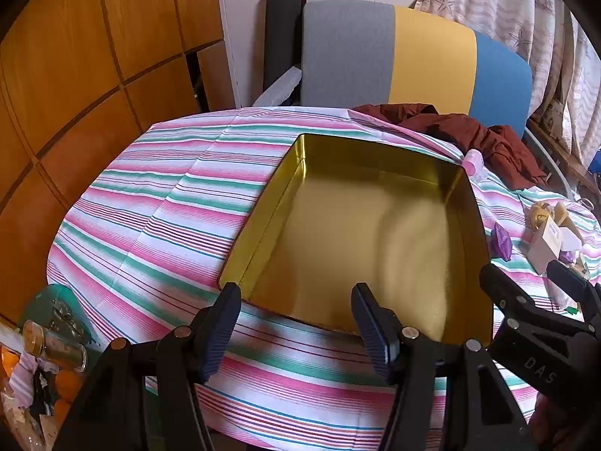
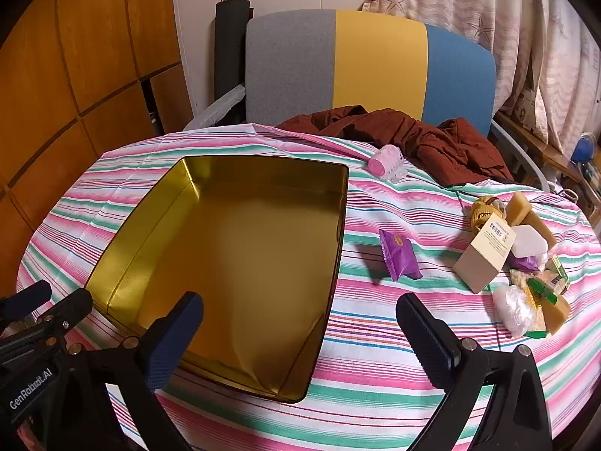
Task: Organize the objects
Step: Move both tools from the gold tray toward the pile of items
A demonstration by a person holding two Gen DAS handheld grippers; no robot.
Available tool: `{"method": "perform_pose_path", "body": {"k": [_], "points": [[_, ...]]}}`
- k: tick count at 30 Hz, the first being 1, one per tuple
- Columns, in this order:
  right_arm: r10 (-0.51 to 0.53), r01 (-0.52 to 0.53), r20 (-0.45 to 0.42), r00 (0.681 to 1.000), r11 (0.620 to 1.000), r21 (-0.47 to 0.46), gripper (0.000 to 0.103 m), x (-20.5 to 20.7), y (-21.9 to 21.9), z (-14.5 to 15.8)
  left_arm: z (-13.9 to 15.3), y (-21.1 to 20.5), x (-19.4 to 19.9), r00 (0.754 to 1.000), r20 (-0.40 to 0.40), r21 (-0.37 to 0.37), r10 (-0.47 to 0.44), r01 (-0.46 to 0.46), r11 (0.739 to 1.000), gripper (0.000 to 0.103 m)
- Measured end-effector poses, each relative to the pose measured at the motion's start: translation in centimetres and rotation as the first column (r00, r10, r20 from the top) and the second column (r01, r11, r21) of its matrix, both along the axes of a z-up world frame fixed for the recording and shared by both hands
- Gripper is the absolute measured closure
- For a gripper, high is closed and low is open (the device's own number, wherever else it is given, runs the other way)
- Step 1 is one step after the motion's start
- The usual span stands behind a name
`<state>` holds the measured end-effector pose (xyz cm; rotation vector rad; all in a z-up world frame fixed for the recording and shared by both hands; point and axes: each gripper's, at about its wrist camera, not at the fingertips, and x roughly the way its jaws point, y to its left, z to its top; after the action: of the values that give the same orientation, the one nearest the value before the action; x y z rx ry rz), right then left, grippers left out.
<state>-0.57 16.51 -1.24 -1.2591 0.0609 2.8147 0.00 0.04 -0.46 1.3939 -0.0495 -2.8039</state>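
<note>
An empty gold tin box (image 1: 360,233) (image 2: 233,263) lies open on the striped tablecloth. My left gripper (image 1: 296,323) is open and empty, over the box's near edge. My right gripper (image 2: 300,334) is open and empty, over the box's near right corner; it also shows in the left wrist view (image 1: 526,282). A purple packet (image 2: 399,255) lies right of the box. A pink hair roller (image 2: 385,165) lies behind it. A pile with a beige carton (image 2: 482,259), yellow yarn (image 2: 484,206), sponges and wrapped bits sits at the right.
A dark red cloth (image 2: 413,139) lies at the table's far side before a grey, yellow and blue chair back (image 2: 368,64). Wooden cabinets (image 1: 75,94) stand left. A glass jar (image 1: 52,345) and clutter sit low at the left, off the table.
</note>
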Motion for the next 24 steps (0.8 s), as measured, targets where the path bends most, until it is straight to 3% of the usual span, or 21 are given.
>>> {"method": "perform_pose_path", "body": {"k": [17,24], "points": [[0.005,-0.005,-0.002,1.0,1.0,0.0,0.0,0.1,0.0,0.0,-0.2,0.1,0.0,1.0,0.01,0.012,0.001,-0.001,1.0,0.041],[0.009,-0.009,-0.024,1.0,1.0,-0.007,0.0,0.5,0.4,0.4,-1.1,0.5,-0.3,0.998,0.055,0.091,-0.026,0.021,0.996,0.041]]}}
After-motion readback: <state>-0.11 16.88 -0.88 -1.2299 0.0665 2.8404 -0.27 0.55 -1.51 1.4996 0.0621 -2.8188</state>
